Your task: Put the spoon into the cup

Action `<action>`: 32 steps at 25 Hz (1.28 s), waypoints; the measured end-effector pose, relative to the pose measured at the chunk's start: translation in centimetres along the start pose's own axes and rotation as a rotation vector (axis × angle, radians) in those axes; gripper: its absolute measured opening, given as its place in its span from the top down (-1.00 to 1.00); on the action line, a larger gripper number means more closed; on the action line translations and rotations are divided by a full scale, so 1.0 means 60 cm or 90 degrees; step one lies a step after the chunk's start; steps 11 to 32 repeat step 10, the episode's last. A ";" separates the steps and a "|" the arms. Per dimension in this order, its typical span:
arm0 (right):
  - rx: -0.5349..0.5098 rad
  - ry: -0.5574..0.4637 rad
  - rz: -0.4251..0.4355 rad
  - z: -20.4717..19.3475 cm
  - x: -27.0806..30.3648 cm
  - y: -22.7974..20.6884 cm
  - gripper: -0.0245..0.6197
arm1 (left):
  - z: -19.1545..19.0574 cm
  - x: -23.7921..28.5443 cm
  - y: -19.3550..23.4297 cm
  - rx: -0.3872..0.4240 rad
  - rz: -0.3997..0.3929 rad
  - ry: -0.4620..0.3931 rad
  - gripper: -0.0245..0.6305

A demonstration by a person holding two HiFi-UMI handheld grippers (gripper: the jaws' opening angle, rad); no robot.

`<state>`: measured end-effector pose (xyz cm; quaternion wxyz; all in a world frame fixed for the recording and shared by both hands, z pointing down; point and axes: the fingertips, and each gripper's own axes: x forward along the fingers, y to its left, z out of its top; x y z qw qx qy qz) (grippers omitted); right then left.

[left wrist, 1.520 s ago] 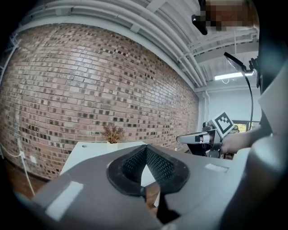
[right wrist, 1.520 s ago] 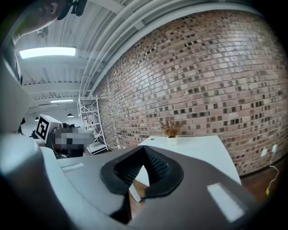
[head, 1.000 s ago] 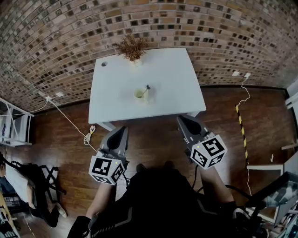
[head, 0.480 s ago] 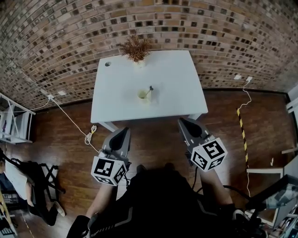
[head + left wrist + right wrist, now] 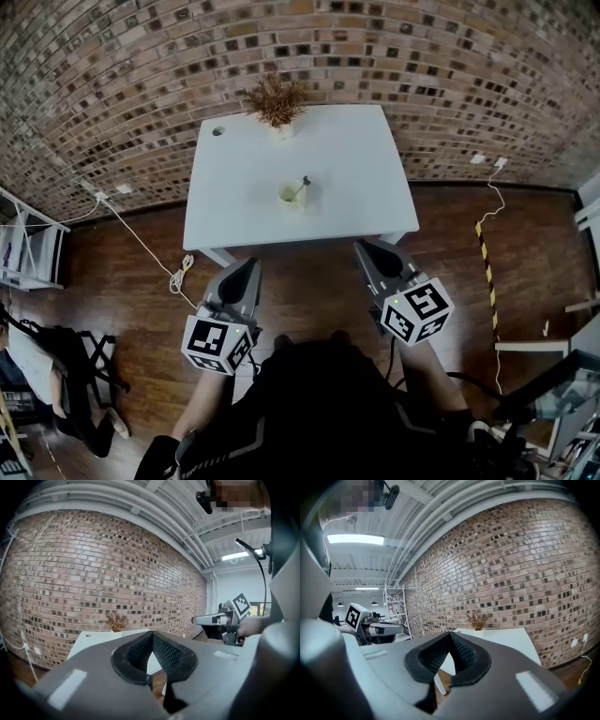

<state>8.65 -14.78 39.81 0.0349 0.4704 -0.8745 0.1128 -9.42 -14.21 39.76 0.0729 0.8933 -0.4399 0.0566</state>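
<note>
On the white table point(image 5: 356, 187), near its middle, we see the small pale cup point(image 5: 289, 193), and the spoon point(image 5: 301, 184) stands inside it, its dark end leaning out over the rim to the right. At the far edge of the table, close to the brick wall point(image 5: 141, 66), is a dried plant point(image 5: 275, 98). We hold both tools over the wooden floor point(image 5: 309, 281), short of the near table edge and well apart from the cup. The left gripper point(image 5: 246, 267) has its jaws pressed together with nothing between them, and the right gripper point(image 5: 367, 247) is closed and empty too.
</note>
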 end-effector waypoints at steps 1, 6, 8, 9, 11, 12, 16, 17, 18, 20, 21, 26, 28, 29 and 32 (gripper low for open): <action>0.000 0.001 -0.001 -0.001 0.001 0.000 0.90 | 0.000 0.000 0.002 0.000 0.000 0.000 0.94; 0.000 0.009 -0.004 -0.011 0.014 0.005 0.90 | -0.006 -0.006 0.014 -0.003 -0.001 -0.001 0.94; 0.005 0.013 0.006 -0.017 0.024 0.015 0.90 | -0.011 -0.015 0.023 0.000 0.008 0.002 0.94; 0.008 0.015 0.012 -0.019 0.029 0.020 0.90 | -0.012 -0.020 0.027 0.003 0.013 0.003 0.94; 0.010 0.017 0.018 -0.021 0.035 0.025 0.90 | -0.014 -0.024 0.032 0.007 0.019 0.004 0.94; 0.010 0.017 0.018 -0.021 0.035 0.025 0.90 | -0.014 -0.024 0.032 0.007 0.019 0.004 0.94; 0.010 0.017 0.018 -0.021 0.035 0.025 0.90 | -0.014 -0.024 0.032 0.007 0.019 0.004 0.94; 0.010 0.017 0.018 -0.021 0.035 0.025 0.90 | -0.014 -0.024 0.032 0.007 0.019 0.004 0.94; 0.010 0.017 0.018 -0.021 0.035 0.025 0.90 | -0.014 -0.024 0.032 0.007 0.019 0.004 0.94; 0.010 0.017 0.018 -0.021 0.035 0.025 0.90 | -0.014 -0.024 0.032 0.007 0.019 0.004 0.94; 0.010 0.017 0.018 -0.021 0.035 0.025 0.90 | -0.014 -0.024 0.032 0.007 0.019 0.004 0.94; 0.010 0.017 0.018 -0.021 0.035 0.025 0.90 | -0.014 -0.024 0.032 0.007 0.019 0.004 0.94; 0.010 0.017 0.018 -0.021 0.035 0.025 0.90 | -0.014 -0.024 0.032 0.007 0.019 0.004 0.94; 0.010 0.017 0.018 -0.021 0.035 0.025 0.90 | -0.014 -0.024 0.032 0.007 0.019 0.004 0.94; 0.010 0.017 0.018 -0.021 0.035 0.025 0.90 | -0.014 -0.024 0.032 0.007 0.019 0.004 0.94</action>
